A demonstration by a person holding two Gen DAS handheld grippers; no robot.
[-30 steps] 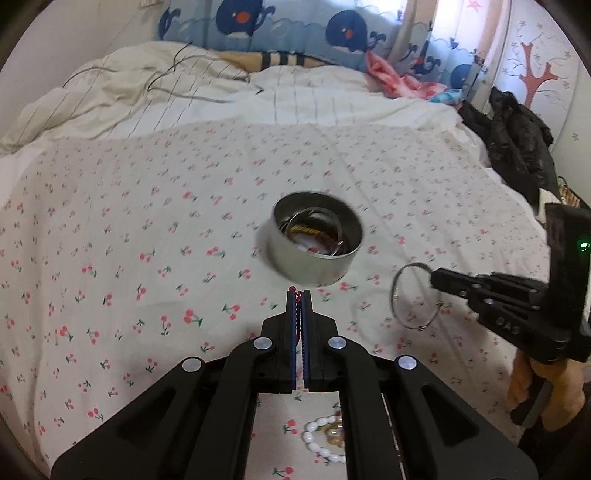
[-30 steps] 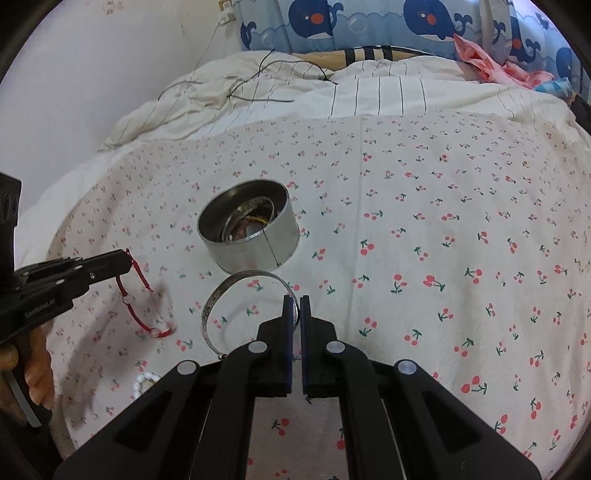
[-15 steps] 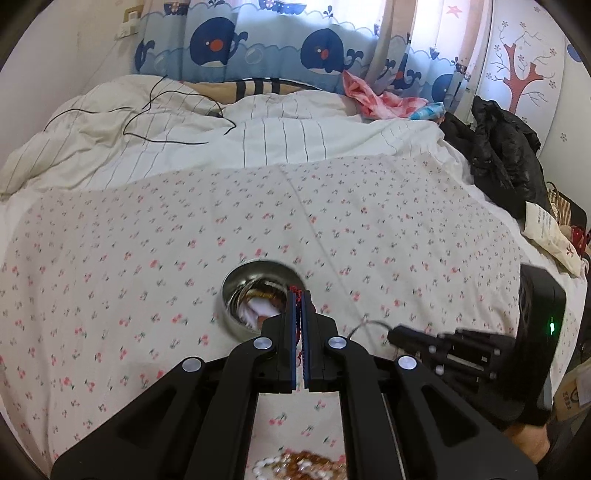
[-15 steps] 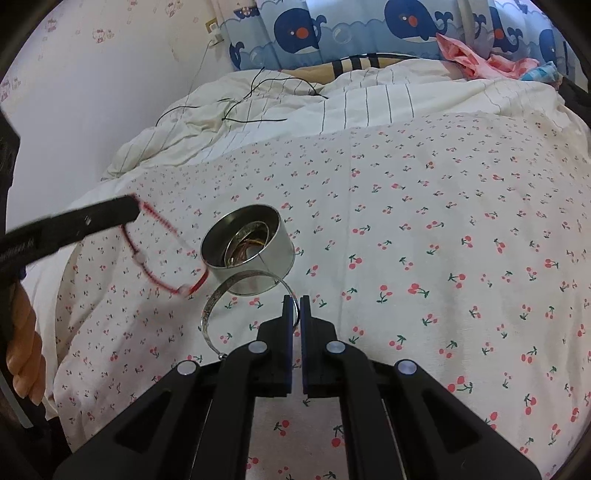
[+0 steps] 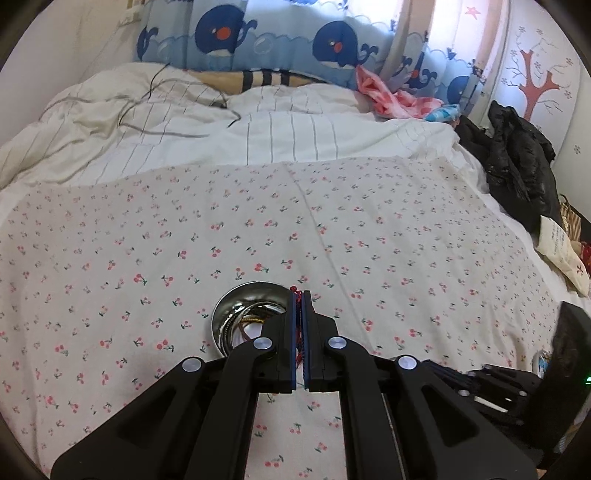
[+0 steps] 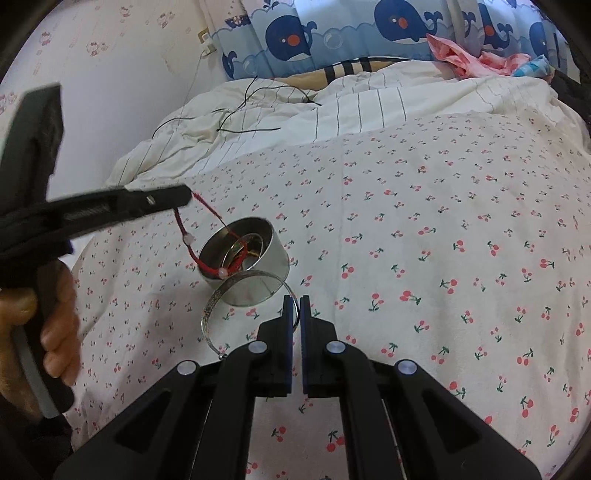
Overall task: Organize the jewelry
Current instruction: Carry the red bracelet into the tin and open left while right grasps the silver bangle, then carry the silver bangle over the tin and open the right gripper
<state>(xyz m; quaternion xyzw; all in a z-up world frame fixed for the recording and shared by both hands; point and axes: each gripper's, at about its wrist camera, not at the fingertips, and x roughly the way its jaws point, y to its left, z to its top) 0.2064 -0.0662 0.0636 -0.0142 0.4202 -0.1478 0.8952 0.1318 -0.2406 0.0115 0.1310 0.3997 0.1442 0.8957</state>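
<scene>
A round steel tin (image 6: 255, 273) stands on the cherry-print sheet with several bracelets inside; it also shows in the left wrist view (image 5: 236, 314). My left gripper (image 5: 300, 295) is shut on a red cord bracelet (image 6: 192, 251) and holds it above the tin, with the cord's lower loop hanging into the tin. In the right wrist view the left gripper (image 6: 186, 197) reaches in from the left. My right gripper (image 6: 294, 300) is shut on a thin silver bangle (image 6: 221, 295), held just in front of the tin.
The cherry-print sheet (image 6: 424, 258) covers the bed. A striped white duvet (image 5: 221, 140) with black cables lies behind. A black jacket (image 5: 517, 158) and a bag sit at the bed's right edge. The whale-print curtain (image 6: 332, 33) is at the back.
My left gripper has carried the red cord bracelet up and over the tin, so its loop now hangs into the tin. My right gripper has kept hold of the silver bangle near the tin.
</scene>
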